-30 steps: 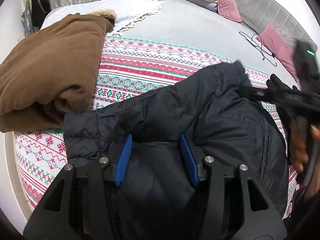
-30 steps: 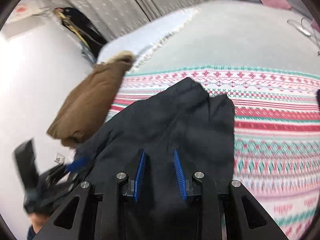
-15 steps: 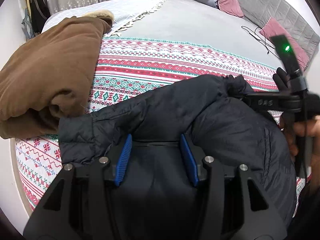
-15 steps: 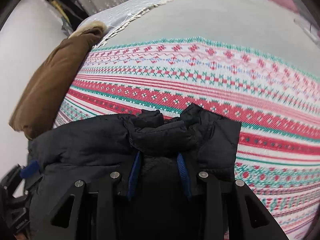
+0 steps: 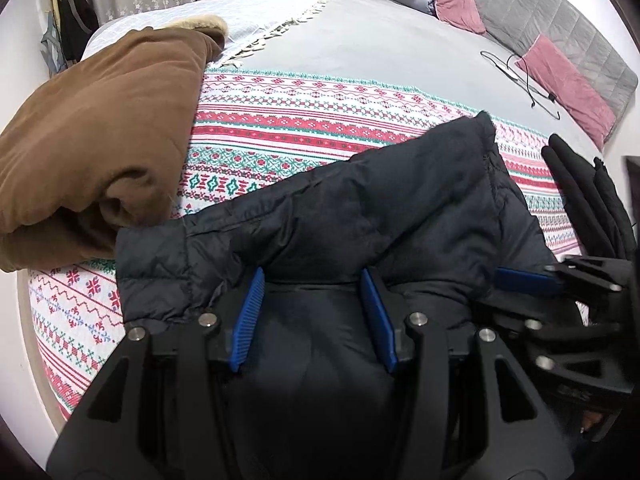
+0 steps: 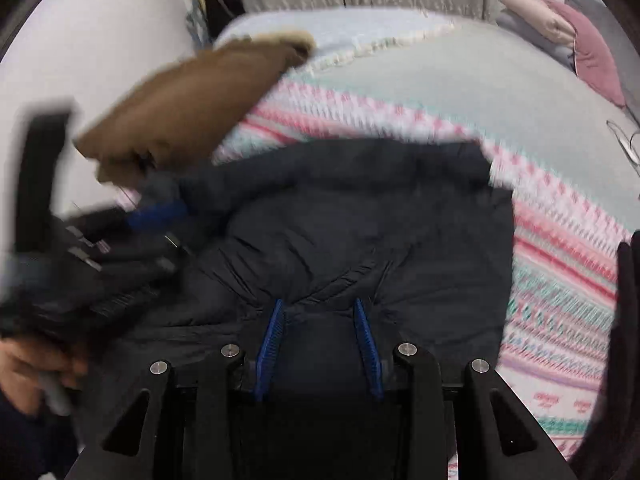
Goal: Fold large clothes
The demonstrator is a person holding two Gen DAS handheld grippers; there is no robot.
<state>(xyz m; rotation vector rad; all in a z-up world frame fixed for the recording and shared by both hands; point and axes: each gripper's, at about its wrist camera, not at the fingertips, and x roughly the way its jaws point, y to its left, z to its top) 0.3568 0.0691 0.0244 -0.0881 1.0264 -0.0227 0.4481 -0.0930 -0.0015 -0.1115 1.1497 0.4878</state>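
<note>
A dark navy puffer jacket (image 5: 360,216) lies bunched on the patterned blanket (image 5: 288,132), with one fold laid over its middle. It fills the centre of the blurred right wrist view (image 6: 360,232). My left gripper (image 5: 312,292) is open, its blue pads resting on the jacket's near edge. My right gripper (image 6: 320,316) is open over the jacket's near part, with nothing between its pads. It also shows at the right edge of the left wrist view (image 5: 532,280).
A folded brown coat (image 5: 92,136) lies left of the jacket. Folded black clothing (image 5: 588,200) sits at the right. Pink pillows (image 5: 568,84), a cable (image 5: 524,80) and a grey bedspread (image 5: 380,48) lie beyond. The bed edge (image 5: 36,344) runs along the left.
My right gripper has let go of the jacket's corner after carrying it over, and has drawn back beside my left gripper. The jacket now lies folded over. My left gripper stayed open.
</note>
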